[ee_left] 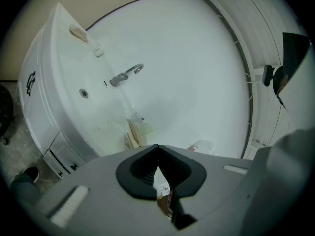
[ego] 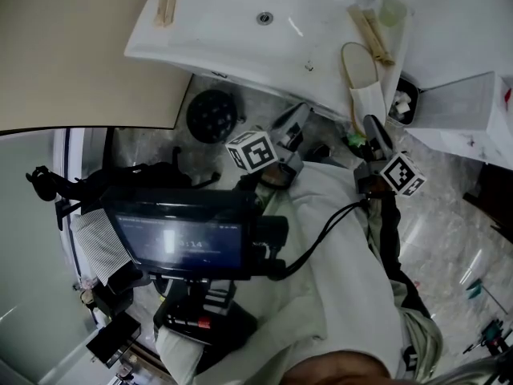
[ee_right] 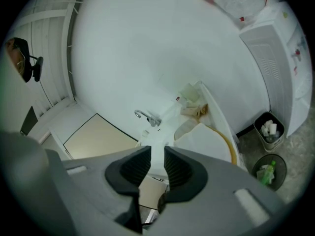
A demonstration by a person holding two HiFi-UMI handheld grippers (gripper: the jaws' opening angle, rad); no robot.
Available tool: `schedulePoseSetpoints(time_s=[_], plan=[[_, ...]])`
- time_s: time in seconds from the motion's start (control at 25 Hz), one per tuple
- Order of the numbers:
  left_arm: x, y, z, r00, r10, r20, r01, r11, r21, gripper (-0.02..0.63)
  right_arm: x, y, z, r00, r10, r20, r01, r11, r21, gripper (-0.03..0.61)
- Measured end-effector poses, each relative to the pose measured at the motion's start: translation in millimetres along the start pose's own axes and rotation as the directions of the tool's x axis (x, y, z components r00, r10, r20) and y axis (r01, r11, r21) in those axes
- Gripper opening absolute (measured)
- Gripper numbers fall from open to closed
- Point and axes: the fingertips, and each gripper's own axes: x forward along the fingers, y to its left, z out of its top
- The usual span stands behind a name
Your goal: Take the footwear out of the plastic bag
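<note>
A white slipper (ego: 359, 69) with a tan rim lies in a clear plastic bag (ego: 366, 103) on the right end of the white washbasin (ego: 240, 38); the bag hangs over the basin's edge. In the right gripper view the slipper (ee_right: 206, 137) lies beyond the jaws. My left gripper (ego: 292, 127) is held near my chest below the basin, shut and empty; in its own view my left gripper (ee_left: 157, 149) points at the basin. My right gripper (ego: 375, 135) sits just below the bag. In its own view my right gripper (ee_right: 157, 162) stands open by a narrow gap with nothing in it.
A tap (ee_left: 127, 74) stands at the basin's back. Wooden toiletries (ego: 370, 32) lie by the slipper, another pack (ego: 167, 6) at the far left. A small bin (ego: 403, 103) and a white cabinet (ego: 465, 103) stand right of the basin. A black round object (ego: 212, 115) sits on the floor.
</note>
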Motion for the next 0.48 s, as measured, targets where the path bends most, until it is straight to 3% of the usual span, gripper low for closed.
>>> schedulePoseSetpoints(time_s=[0.48], plan=[[-1.6,0.0,-9.4,1.0,0.028,0.013,-0.028,1.0,-0.001,0.007,2.4,-4.0,-5.2,0.999,0.023,-0.031,-0.024,1.0,-0.012,0.085]])
